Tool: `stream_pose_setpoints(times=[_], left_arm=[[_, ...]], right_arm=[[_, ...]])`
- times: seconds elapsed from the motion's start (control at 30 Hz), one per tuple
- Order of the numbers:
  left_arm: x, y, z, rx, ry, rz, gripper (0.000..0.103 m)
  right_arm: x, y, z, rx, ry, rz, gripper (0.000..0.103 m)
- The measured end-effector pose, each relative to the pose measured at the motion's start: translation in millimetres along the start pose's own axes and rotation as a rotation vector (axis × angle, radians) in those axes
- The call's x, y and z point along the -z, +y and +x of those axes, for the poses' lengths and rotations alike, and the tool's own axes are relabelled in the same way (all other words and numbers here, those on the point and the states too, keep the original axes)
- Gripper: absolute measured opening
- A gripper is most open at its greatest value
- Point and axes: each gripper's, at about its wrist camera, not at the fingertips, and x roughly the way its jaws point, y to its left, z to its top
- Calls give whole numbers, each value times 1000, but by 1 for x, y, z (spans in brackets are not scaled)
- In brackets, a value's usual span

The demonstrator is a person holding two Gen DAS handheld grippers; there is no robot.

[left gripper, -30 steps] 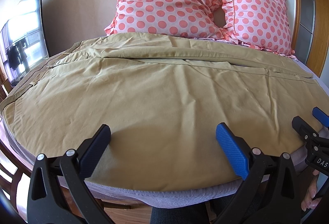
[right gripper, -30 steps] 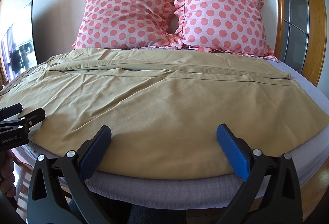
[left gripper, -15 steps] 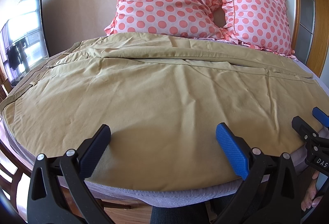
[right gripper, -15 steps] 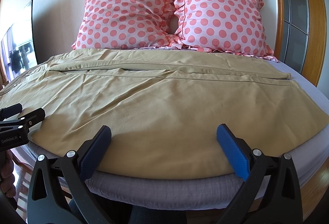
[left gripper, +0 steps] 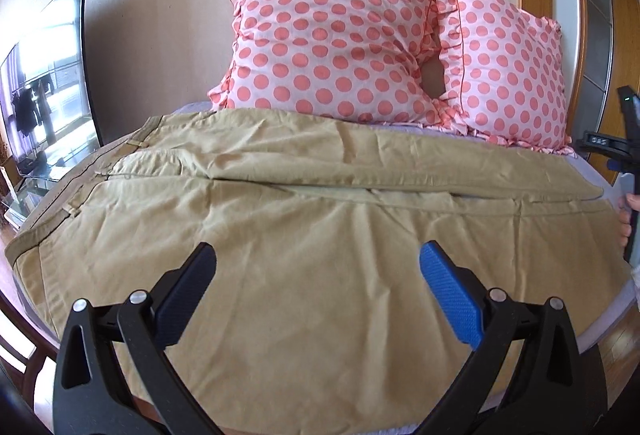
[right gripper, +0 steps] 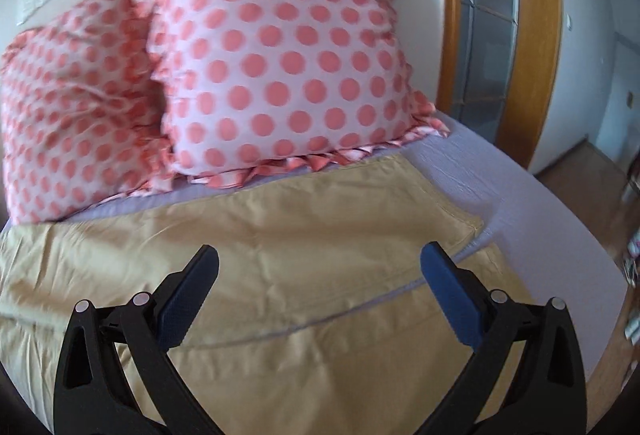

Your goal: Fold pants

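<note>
Tan pants (left gripper: 304, 235) lie spread flat across the bed, waistband at the left, legs running right. My left gripper (left gripper: 318, 275) is open and empty, hovering over the near leg. My right gripper (right gripper: 320, 277) is open and empty above the leg cuffs (right gripper: 452, 219) at the pants' right end. The right gripper's body shows at the right edge of the left wrist view (left gripper: 628, 163).
Two pink polka-dot pillows (left gripper: 332, 43) (right gripper: 280, 67) lean on the wall behind the pants. The lilac sheet (right gripper: 532, 219) is bare at the bed's right side. A TV (left gripper: 44, 83) stands on the left. A wooden door frame (right gripper: 528, 35) is on the right.
Both grippers have moved forward over the bed. The right gripper has swung right toward the cuffs, and its view is blurred. Both stay open.
</note>
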Motion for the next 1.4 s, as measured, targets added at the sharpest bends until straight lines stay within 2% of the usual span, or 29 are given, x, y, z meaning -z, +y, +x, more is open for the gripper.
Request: stream_pose_setpoints(times=[0.1,0.17,0.27,0.33,0.43,0.47,0.5,0.53,0.57,0.63,0.67,0.77,0.87,0.97,1.07,1.17,1.23,1.3,1.4], left_arm=[[-11,4,2,26,-36,-22,101],[-16,7,6,40,-51,-39,101],[-20,12,11,57,-51,-57,101],[-22,15,14,54,-51,-59,101],[-23,20,19,42,-48,-58,101],[-23,22,21,43,-47,-60,101],[-25,23,22,46,-46,-62,101],[-25,24,23,46,-47,-65,101],[-26,25,24,44,-49,-69,101],[-28,28,26,46,-50,-84,101],[-29,29,28,51,-49,-92,101],[-32,37,32,93,-47,-127,101],[-34,48,37,179,-42,-187,101],[-38,59,44,198,-43,-238,101],[-49,67,49,192,-59,-259,101],[-65,74,57,221,-74,-250,101],[-75,79,63,255,-71,-241,101],[-83,85,70,277,-54,-237,101],[-89,94,83,243,-6,-254,101]], right_arm=[[-37,-11,67,54,133,113,77],[-55,-13,105,101,190,162,76],[-77,-11,149,204,217,192,75],[-85,-11,175,267,241,218,75],[-88,-19,206,308,306,272,76],[-86,-20,208,323,286,276,66],[-85,-21,209,328,265,270,62],[-83,-21,209,319,241,257,44],[-83,-23,208,302,223,244,18],[-79,-36,203,242,208,283,9],[-74,-46,194,181,204,335,5],[-56,-77,162,-11,128,447,5],[-27,-98,97,-177,12,466,5],[20,-114,26,-288,-43,500,4],[58,-119,-18,-271,-12,534,4],[80,-124,-30,-283,74,581,6],[80,-127,-25,-277,100,609,19],[84,-129,-22,-257,123,633,48],[94,-130,-19,-249,183,672,49]])
